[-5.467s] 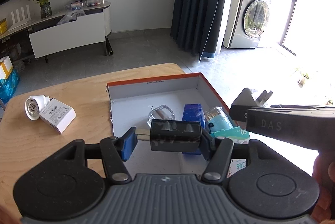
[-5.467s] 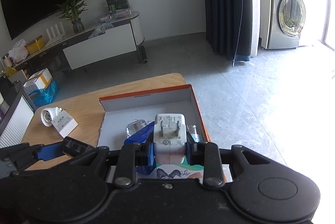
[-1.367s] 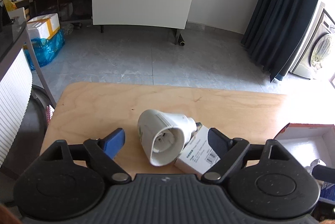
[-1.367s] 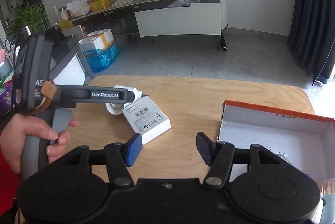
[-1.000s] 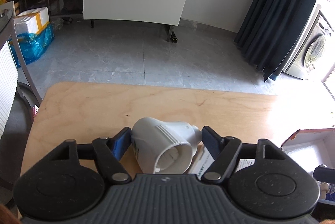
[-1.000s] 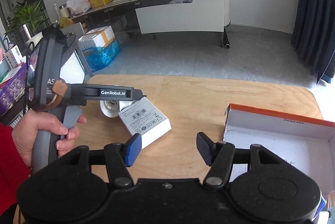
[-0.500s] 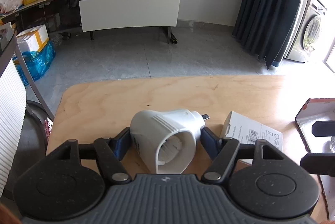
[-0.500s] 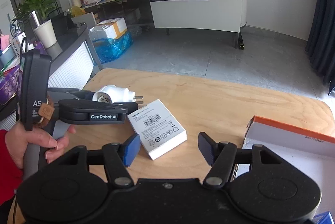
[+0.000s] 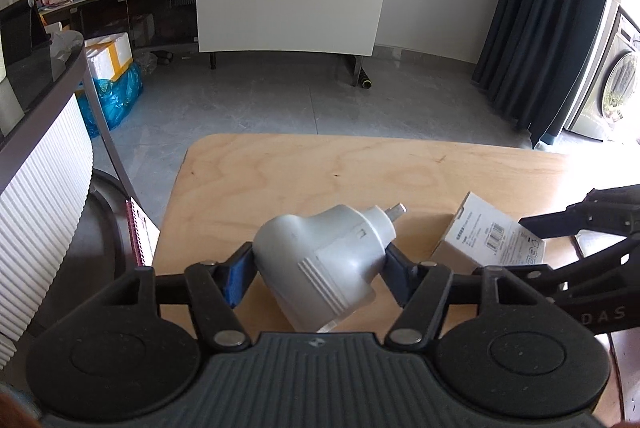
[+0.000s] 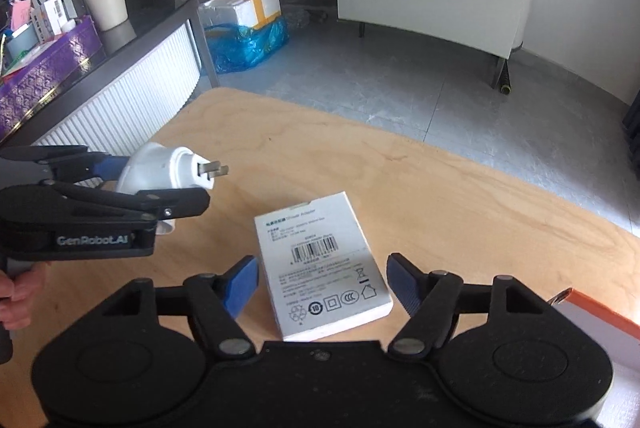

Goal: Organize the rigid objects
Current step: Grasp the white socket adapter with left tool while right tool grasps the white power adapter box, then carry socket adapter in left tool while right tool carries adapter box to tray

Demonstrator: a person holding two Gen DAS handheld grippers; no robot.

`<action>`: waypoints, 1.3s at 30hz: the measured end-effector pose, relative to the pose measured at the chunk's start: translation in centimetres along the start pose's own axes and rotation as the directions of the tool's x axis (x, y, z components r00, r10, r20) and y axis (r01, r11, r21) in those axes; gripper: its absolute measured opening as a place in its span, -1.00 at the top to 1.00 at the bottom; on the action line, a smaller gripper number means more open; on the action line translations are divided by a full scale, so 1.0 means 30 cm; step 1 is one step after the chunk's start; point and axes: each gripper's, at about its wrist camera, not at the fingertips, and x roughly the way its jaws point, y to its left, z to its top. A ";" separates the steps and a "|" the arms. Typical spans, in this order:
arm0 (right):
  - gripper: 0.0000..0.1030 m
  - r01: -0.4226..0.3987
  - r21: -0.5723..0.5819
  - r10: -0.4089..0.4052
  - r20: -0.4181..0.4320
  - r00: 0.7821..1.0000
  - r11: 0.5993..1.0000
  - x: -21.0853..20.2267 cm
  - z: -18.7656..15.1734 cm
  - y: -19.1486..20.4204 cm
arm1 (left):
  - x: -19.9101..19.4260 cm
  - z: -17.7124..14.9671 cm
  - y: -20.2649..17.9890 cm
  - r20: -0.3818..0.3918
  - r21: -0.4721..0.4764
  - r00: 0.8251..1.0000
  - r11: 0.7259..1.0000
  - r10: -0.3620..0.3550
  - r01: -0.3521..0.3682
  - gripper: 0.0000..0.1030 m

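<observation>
My left gripper (image 9: 316, 274) is shut on a white plug adapter (image 9: 324, 264) and holds it tilted above the wooden table (image 9: 320, 172); the adapter (image 10: 168, 168) and its metal prongs also show in the right wrist view. My right gripper (image 10: 322, 286) is open, its blue pads on either side of a flat white adapter box (image 10: 322, 264) lying on the table, not touching it. The box (image 9: 490, 240) lies to the right of the held adapter. An orange-edged box corner (image 10: 596, 312) shows at the right.
The table's left edge drops off beside a white ribbed counter (image 9: 40, 188). The right gripper's black body (image 9: 592, 228) reaches in from the right in the left wrist view. Grey floor and a TV bench (image 9: 288, 16) lie beyond the table.
My left gripper closed on the white plug adapter, lifted it off the table and tilted it. My right gripper moved left until its open pads flank the white box.
</observation>
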 end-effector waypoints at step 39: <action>-0.39 0.170 0.286 -0.221 0.157 0.962 0.943 -0.677 -0.363 0.166 | -0.486 -0.152 -0.274 0.093 -0.053 0.993 0.996 0.079 -0.074 -0.31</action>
